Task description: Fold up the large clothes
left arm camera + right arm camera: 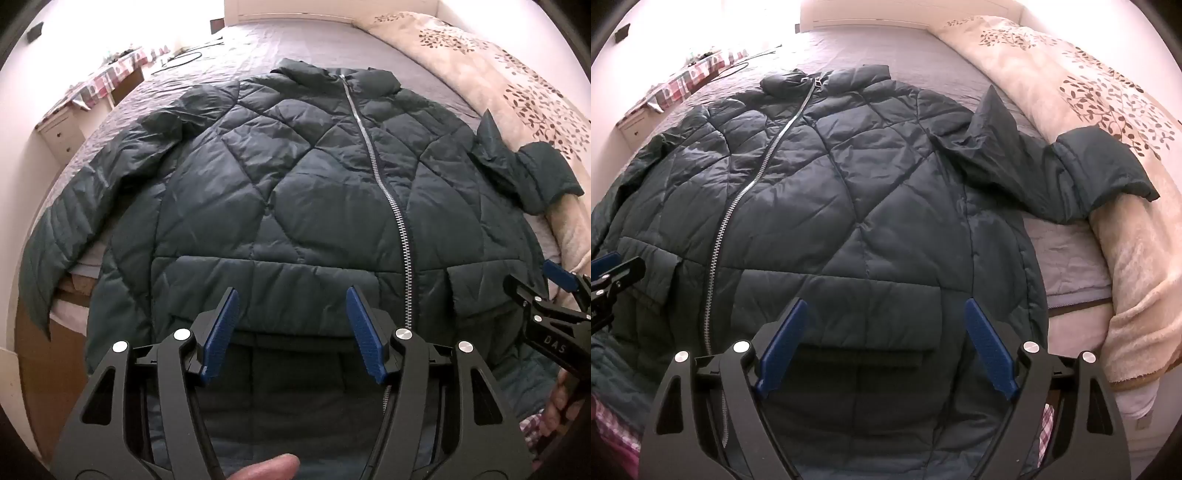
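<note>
A dark green quilted jacket lies front up and zipped on the bed, collar at the far end; it is also seen in the right wrist view. One sleeve hangs over the bed's left edge. The other sleeve bends onto the beige blanket. My left gripper hovers over the lower front, left of the zipper, open with nothing between its blue pads. My right gripper stands open, wider, over the lower right front above a pocket flap. Each gripper shows at the other view's edge.
A grey quilted bedspread covers the bed. A beige leaf-print blanket lies along the right side and drapes over the near edge. A side table with a checked cloth stands at back left, and a dark cable rests near it.
</note>
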Motion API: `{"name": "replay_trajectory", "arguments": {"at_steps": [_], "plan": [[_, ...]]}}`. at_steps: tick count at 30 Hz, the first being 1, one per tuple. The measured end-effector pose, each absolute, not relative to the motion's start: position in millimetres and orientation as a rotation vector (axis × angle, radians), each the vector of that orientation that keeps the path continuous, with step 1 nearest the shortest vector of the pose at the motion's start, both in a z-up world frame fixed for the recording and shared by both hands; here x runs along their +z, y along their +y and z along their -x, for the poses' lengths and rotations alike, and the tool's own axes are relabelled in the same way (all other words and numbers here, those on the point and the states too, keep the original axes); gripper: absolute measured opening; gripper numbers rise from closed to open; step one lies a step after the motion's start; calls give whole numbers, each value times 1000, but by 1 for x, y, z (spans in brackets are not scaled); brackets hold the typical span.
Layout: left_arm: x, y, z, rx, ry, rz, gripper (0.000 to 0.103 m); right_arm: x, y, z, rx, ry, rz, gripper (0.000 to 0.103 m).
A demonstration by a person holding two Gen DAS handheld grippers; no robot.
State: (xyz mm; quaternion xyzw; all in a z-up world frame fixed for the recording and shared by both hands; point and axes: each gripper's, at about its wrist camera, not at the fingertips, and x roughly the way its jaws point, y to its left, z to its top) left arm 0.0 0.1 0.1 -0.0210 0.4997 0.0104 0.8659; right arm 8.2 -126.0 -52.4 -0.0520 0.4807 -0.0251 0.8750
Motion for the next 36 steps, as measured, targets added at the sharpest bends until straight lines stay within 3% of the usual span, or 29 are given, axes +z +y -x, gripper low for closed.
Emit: {"name": "replay_trajectory", "arguments": {"at_steps": [36], "plan": [[6, -3, 2, 21, 1031, 29, 62, -47, -132, -3, -48, 993, 93, 84]]}}
